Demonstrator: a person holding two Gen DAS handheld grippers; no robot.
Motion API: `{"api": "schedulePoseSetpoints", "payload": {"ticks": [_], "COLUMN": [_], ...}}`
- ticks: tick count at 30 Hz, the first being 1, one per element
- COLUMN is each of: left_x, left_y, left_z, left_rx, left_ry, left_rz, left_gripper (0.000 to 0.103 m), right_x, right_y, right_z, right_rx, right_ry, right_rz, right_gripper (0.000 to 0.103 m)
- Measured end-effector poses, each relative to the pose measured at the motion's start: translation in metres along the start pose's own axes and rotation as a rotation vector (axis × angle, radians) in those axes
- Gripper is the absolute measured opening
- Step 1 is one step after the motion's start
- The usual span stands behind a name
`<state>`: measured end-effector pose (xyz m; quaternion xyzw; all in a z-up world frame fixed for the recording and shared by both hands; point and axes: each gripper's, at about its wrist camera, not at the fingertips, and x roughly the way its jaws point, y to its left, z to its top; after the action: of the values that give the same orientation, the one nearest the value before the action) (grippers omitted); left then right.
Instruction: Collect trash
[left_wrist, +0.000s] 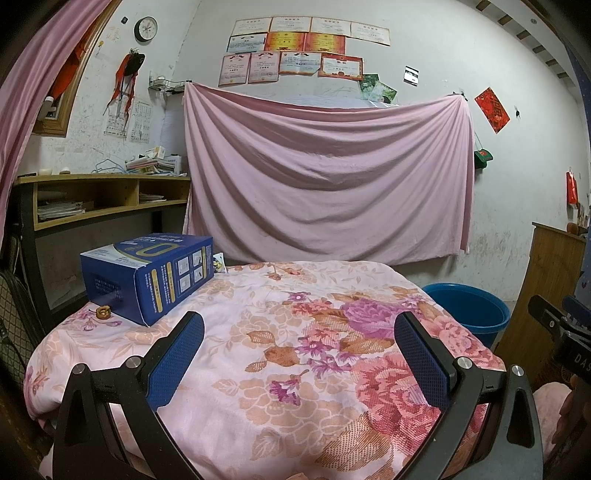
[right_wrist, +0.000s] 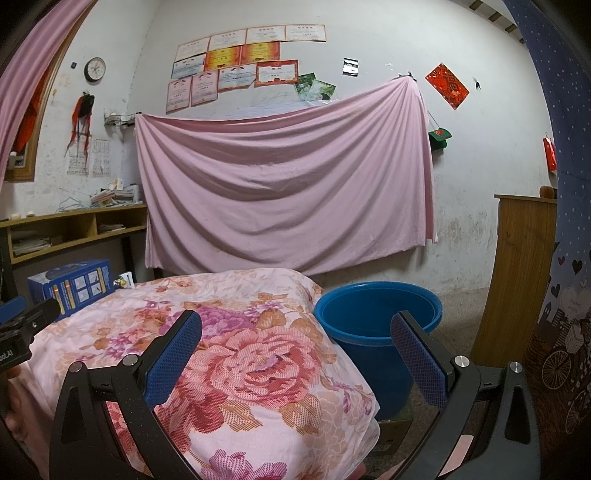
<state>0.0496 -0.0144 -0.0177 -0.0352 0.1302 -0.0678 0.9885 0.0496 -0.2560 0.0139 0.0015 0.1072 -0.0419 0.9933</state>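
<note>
Both grippers, left gripper (left_wrist: 299, 347) and right gripper (right_wrist: 295, 345), level, jaws apart, empty above floral cloth (left_wrist: 295, 314).

Left gripper (left_wrist: 299, 354) with black angular arms, blue dimpled finger pads (left_wrist: 177, 363), silver round screws at the joints, right gripper (right_wrist: 295, 354) the same black frame, blue textured pads (right_wrist: 173, 360), silver screw heads, white lettering on black housing
</note>
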Motion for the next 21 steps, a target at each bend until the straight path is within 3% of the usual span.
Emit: {"api": "schedulePoseSetpoints", "payload": {"ticks": [21], "left_x": [-0.0001], "left_y": [0.0015], "left_z": [0.0005], "left_rx": [0.007], "left_ry": [0.008], "left_rz": [0.006], "left_gripper": [0.101], "right_x": [-0.0003], "right_y": [0.0], "right_z": [0.0001], "right_rx": [0.0], "right_ry": [0.002], "right_rz": [0.0], "right_gripper": [0.103]}}
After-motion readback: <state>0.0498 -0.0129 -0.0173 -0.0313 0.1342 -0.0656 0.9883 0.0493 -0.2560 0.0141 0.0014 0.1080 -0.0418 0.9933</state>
